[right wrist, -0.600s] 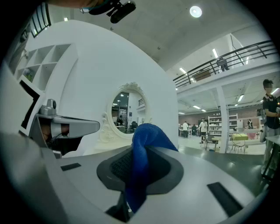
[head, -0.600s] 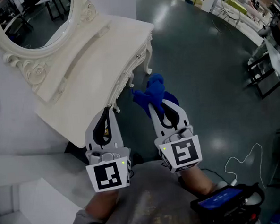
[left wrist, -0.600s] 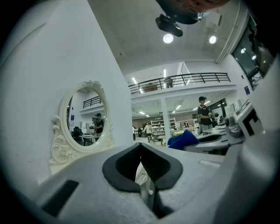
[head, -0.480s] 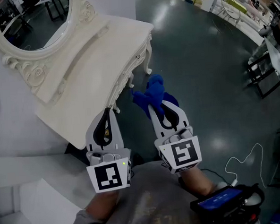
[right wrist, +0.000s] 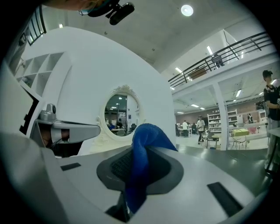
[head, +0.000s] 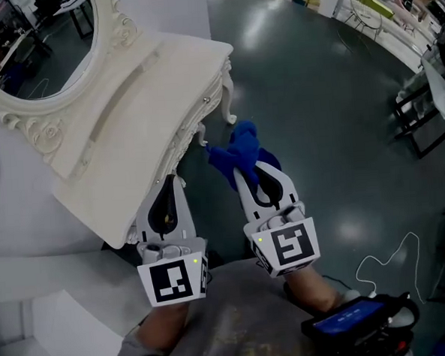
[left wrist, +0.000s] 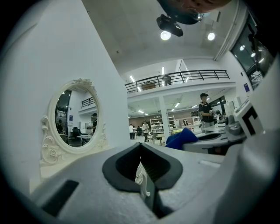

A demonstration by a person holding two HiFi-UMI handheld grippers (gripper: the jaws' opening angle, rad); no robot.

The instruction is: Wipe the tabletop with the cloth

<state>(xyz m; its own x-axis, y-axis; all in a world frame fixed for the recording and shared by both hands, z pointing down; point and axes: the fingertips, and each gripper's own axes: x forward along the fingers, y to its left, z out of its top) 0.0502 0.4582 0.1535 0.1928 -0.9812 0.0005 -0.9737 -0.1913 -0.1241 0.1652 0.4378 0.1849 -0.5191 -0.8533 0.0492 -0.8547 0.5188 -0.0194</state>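
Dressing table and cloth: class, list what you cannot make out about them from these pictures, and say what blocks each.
- Head view: the near corner of the tabletop is hidden behind the left tool.
- Head view: the mirror is cut off by the top edge.
- Right gripper view: the cloth fills the grip of the right tool, hiding how much is pinched.
- All views: dust on the tabletop is too faint to tell.

Blue cloth [head: 240, 156], cream tabletop [head: 140, 118], white tongs [head: 237, 174].

Left gripper [head: 168, 180] and right gripper [head: 238, 172] had white shells, black teardrop pads [head: 164, 205], each ended in a black-and-white marker cube [head: 172, 281] with green LED [head: 194, 259]. Person wore grey top [head: 224, 324].
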